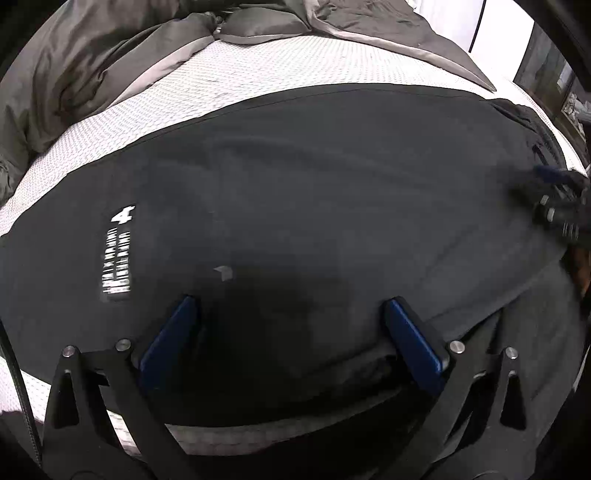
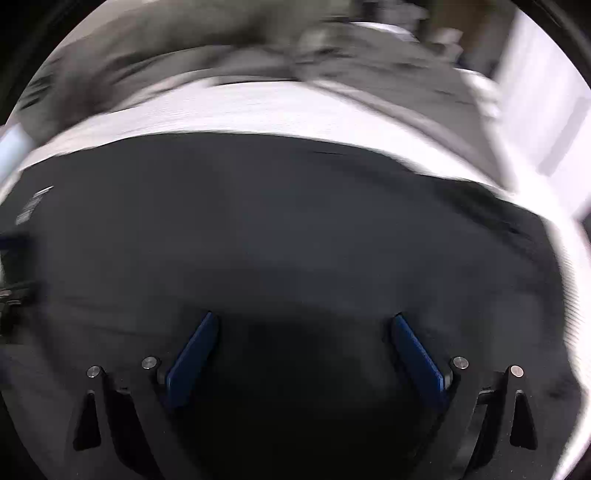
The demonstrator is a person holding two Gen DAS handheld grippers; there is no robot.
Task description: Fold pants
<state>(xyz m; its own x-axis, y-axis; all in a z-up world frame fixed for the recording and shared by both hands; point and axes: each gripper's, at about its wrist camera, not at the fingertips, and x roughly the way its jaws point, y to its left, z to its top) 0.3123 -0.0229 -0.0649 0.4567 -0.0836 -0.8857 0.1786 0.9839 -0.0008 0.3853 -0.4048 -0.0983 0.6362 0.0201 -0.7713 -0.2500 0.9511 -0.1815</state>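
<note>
Dark pants (image 1: 314,177) lie spread flat across a white mattress (image 1: 229,77), with a white printed label (image 1: 120,254) near their left end. My left gripper (image 1: 291,302) hovers over the near part of the cloth, its blue fingers (image 1: 170,336) wide apart and empty. In the right wrist view the same dark pants (image 2: 277,229) fill the frame, blurred. My right gripper (image 2: 304,319) is open above them, nothing between its blue fingers (image 2: 417,354). The right gripper also shows, blurred, at the right edge of the left wrist view (image 1: 554,210).
A rumpled grey duvet (image 1: 92,62) is bunched along the far side of the mattress, with a grey pillow (image 1: 258,26) behind. White wall and a dark frame stand at the far right (image 1: 546,66). A black cable (image 1: 18,387) runs down the left edge.
</note>
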